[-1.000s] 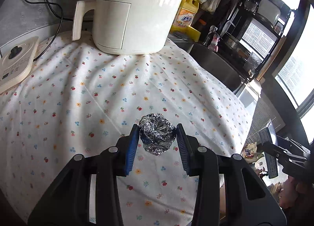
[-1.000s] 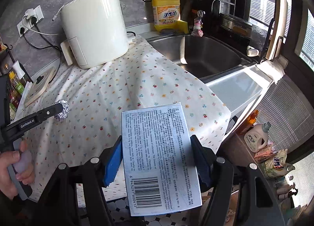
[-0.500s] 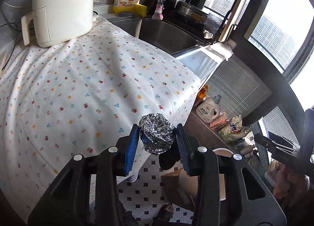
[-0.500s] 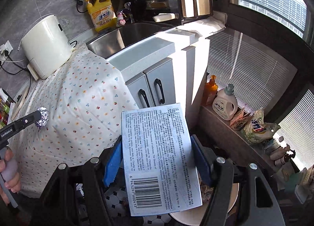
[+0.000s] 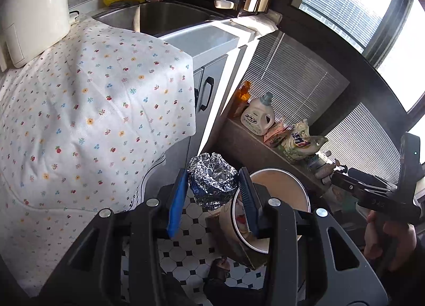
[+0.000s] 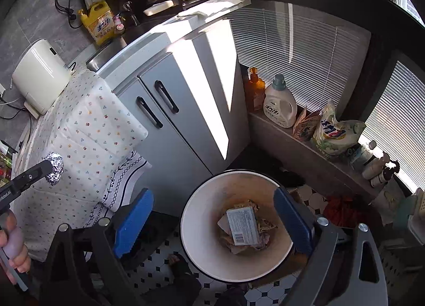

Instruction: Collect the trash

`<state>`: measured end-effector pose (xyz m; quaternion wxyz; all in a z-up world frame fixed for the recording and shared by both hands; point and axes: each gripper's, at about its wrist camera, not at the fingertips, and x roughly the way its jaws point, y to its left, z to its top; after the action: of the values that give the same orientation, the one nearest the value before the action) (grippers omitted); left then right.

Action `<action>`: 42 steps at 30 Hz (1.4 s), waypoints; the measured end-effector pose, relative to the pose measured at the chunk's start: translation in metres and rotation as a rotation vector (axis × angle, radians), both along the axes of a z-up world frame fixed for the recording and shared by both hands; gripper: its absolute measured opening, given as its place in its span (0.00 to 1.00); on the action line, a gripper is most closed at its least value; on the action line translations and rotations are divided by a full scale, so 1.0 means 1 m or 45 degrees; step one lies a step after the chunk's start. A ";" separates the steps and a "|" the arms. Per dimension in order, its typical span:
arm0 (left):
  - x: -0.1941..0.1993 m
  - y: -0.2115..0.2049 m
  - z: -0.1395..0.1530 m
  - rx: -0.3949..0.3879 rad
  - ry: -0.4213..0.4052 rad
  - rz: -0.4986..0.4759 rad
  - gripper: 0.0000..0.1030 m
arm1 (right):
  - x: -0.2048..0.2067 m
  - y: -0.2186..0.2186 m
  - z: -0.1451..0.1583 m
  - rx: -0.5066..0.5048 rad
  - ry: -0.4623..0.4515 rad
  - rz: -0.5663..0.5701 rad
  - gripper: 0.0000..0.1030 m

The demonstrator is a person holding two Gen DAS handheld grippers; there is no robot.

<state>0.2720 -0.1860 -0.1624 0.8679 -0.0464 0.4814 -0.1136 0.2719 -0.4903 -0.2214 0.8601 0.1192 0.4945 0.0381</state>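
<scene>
The jaws of the right gripper [image 6: 212, 215] now stand wide apart and hold nothing; a second ago they pinched a printed card, and that card [image 6: 243, 225] now lies label-up on the trash at the bottom of the bin [image 6: 196, 205]. So one piece is delivered, and the right gripper hangs directly above the bin mouth, free to pull away.

The jaws of the left gripper [image 5: 212, 194] are closed on the foil ball [image 5: 212, 180], blue pads pressed to either side of it. Over the last second this gripper has swung off the table and out over the floor: the ball, which was above the flowered cloth [image 5: 87, 109], now sits just left of the bin rim [image 5: 279, 173] in the left view, not yet over the opening. From the right view the foil ball [image 6: 54, 165] looks to be level with the cloth's hanging edge, left of the bin.

Judging by this, the remaining step is a short carry right until the foil is over the opening, then a release; letting go early would probably drop it on the tiled floor [image 5: 183, 229].

Farther off, the cabinet [image 6: 186, 109], the sink [image 5: 164, 16] and the sill with a detergent bottle [image 6: 280, 104] play no part.
</scene>
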 end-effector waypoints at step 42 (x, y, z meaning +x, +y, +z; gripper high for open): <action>-0.014 -0.125 -0.008 -0.064 0.074 -0.180 0.74 | -0.076 -0.094 0.018 0.048 -0.044 -0.073 0.90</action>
<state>0.2585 -0.3111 -0.1704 0.8419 -0.0374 0.5054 -0.1853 0.1961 -0.5843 -0.2038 0.8669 0.1489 0.4751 0.0246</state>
